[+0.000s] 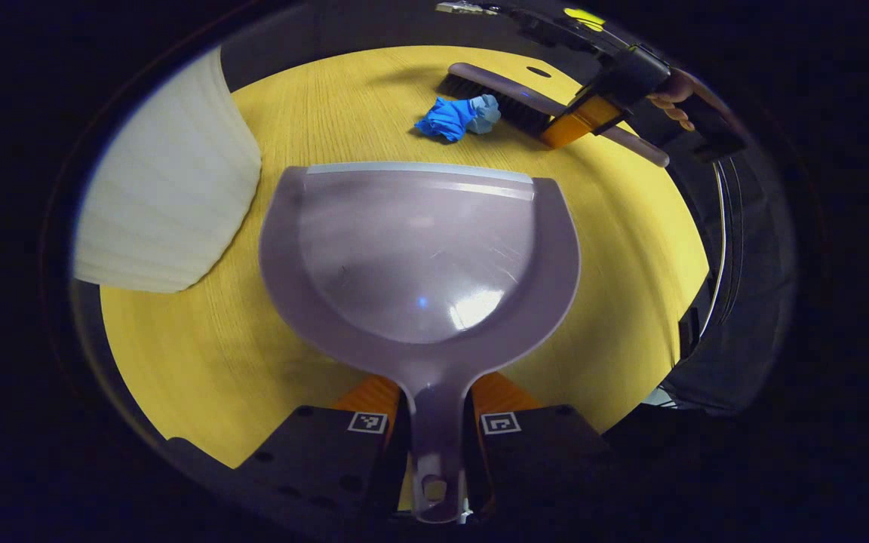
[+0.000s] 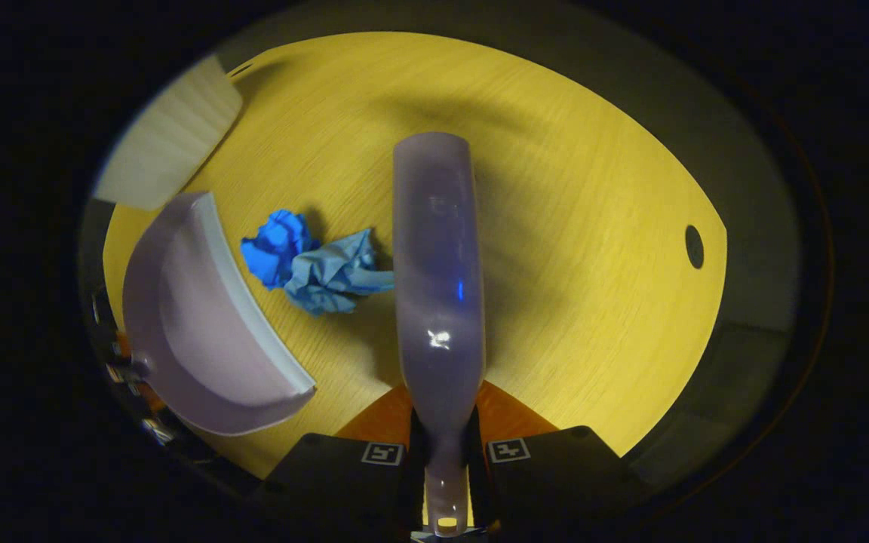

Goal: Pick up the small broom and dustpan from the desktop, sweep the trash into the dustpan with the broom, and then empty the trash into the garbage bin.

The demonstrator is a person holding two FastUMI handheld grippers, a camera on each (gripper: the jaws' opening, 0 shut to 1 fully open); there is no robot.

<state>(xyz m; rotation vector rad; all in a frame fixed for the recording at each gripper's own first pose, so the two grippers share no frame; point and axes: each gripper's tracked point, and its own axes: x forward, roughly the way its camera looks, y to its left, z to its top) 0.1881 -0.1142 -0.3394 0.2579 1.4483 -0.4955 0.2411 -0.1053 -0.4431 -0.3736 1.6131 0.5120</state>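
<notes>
In the left gripper view my left gripper (image 1: 434,422) is shut on the handle of the grey dustpan (image 1: 419,249), whose front lip points toward the crumpled blue paper (image 1: 455,118) farther off on the yellow desktop (image 1: 615,249). Beyond the paper lies the broom (image 1: 510,94), held by the other gripper (image 1: 581,121) and a hand. In the right gripper view my right gripper (image 2: 442,445) is shut on the broom handle; the broom (image 2: 438,264) stretches forward, with the blue paper (image 2: 314,264) just left of it. The dustpan (image 2: 201,324) stands left of the paper, its open side facing it.
A white ribbed garbage bin (image 1: 163,196) stands at the desk's left edge, seen also as the bin (image 2: 170,136) at upper left in the right gripper view. A small dark hole (image 2: 694,246) sits in the desktop at the right. Dark floor surrounds the desk.
</notes>
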